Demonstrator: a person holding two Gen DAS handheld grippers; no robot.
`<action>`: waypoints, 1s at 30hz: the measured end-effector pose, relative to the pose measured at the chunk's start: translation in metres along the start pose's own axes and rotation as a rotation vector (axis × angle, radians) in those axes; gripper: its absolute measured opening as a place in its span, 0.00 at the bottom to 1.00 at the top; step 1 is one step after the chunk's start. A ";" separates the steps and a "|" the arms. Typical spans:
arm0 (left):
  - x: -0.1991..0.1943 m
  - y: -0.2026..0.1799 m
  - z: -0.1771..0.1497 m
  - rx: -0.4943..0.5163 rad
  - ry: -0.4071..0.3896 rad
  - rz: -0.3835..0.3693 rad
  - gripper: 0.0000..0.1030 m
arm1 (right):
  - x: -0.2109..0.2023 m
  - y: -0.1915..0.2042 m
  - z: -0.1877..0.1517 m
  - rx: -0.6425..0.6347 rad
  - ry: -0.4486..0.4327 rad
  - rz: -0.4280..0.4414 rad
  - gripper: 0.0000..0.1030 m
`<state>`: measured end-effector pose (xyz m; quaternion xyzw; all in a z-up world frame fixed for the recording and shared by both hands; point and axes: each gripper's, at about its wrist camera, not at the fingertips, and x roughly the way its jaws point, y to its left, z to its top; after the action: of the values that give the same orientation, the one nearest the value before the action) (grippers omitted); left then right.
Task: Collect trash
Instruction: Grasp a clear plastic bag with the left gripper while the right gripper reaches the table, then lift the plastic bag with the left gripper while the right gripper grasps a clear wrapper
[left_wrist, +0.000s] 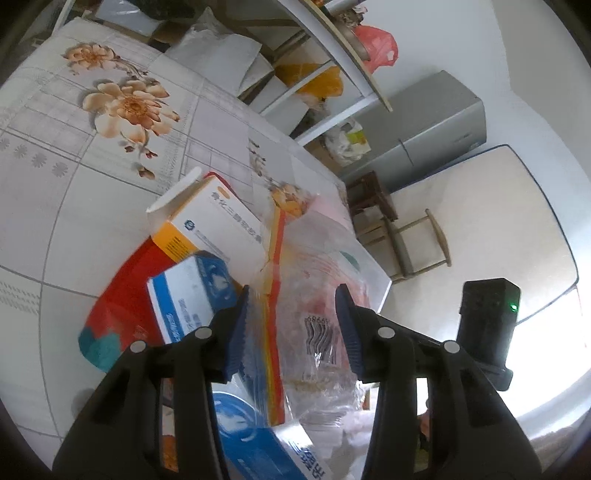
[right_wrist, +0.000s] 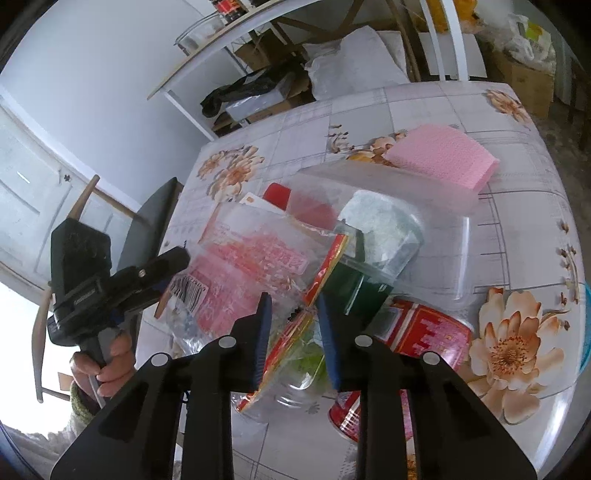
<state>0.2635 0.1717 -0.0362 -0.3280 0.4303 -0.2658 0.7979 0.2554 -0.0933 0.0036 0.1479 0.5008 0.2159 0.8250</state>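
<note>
The left hand-held gripper (left_wrist: 293, 325), its blue pads half spread, straddles a clear plastic bag (left_wrist: 314, 332) with a red-and-yellow edge strip; whether the pads actually press the film cannot be told from the left wrist view. The right hand-held gripper (right_wrist: 293, 334), narrowed much further, has a red-and-yellow wrapper edge (right_wrist: 291, 343) between its pads and appears to pinch it, though contact on both sides is not plain. In the right wrist view the left tool shows at the frame's edge, held by a person's hand (right_wrist: 107, 365).

Around both tools the trash lies heaped at one corner of the floral-clothed bench (left_wrist: 74, 184): an orange-and-white medicine box (left_wrist: 207, 225) with its flap open, a blue-and-white box (left_wrist: 188, 299) touching it, a red packet (left_wrist: 118, 306) beneath them, a red printed wrapper (right_wrist: 424, 332), a green pack (right_wrist: 354, 291) under a clear plastic lid (right_wrist: 424, 221), and a pink foam block (right_wrist: 443, 158) just behind.

Collection looks barely begun. Nothing visible has gone into any bin or sack, and no such container can be picked out on the bench. By this view nearly all the litter remains to be gathered, the two plastic pieces between the pads being first in line.
</note>
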 end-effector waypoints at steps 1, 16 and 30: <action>0.000 0.000 0.000 0.004 -0.003 0.005 0.41 | 0.001 0.001 0.000 -0.003 0.001 0.002 0.25; -0.042 -0.008 -0.010 0.017 -0.107 -0.102 0.23 | -0.015 0.023 0.001 -0.071 -0.040 0.088 0.24; -0.063 -0.039 -0.032 0.135 -0.109 -0.137 0.10 | -0.031 0.043 -0.002 -0.105 -0.055 0.059 0.24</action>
<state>0.1998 0.1818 0.0119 -0.3160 0.3440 -0.3300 0.8203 0.2318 -0.0715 0.0465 0.1247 0.4614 0.2619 0.8384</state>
